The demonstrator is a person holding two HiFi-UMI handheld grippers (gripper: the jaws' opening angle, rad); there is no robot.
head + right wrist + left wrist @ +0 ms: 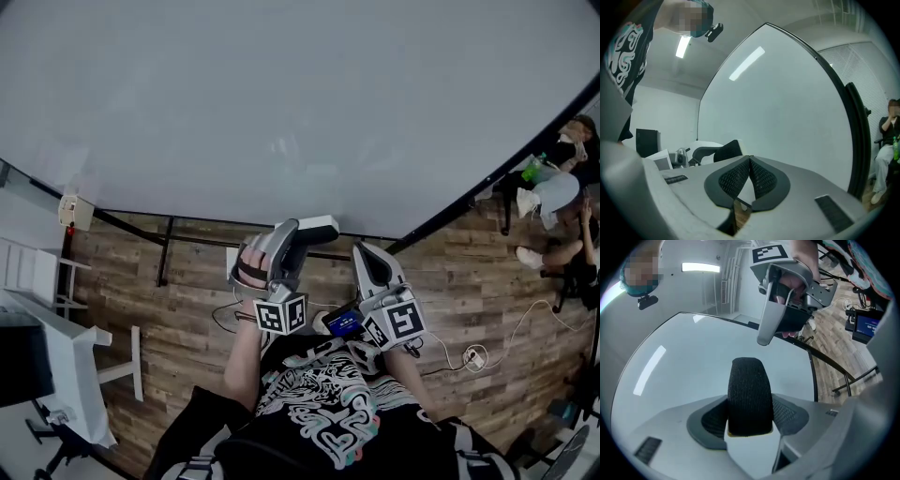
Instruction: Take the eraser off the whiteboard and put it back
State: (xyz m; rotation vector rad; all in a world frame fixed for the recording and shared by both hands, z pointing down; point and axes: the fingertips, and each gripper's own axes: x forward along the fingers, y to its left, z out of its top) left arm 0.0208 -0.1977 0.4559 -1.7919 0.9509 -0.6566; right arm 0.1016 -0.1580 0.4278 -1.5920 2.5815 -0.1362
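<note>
Across the upper half of the head view: a large pale whiteboard [281,103], black-framed, blank; below it a wood-plank floor [178,300]; white furniture [56,356] at lower left; a seated person [562,187] at the right edge; a cable and plug [473,356] on the planks at lower right. Right gripper view: window blinds [862,61] at upper right; ceiling light [683,46] at upper left.

Lower centre of the head view: left gripper [298,236] pointing up the frame toward the board's lower edge; eraser [319,225] clamped between its jaws, off the floor, just in front of the board; contact with the board not readable. Left gripper view: eraser's black felt face turned toward the camera; long axis running up the frame, along the jaws, toward the board; rounded far end uppermost; a yellowish strip at its near end; ribbed pads [710,420] pressed against both flanks.

Right gripper [367,255] just beside the left, to its right in the head view, also pointing at the board; in its own view the two pads meet at the tips, nothing between them.
</note>
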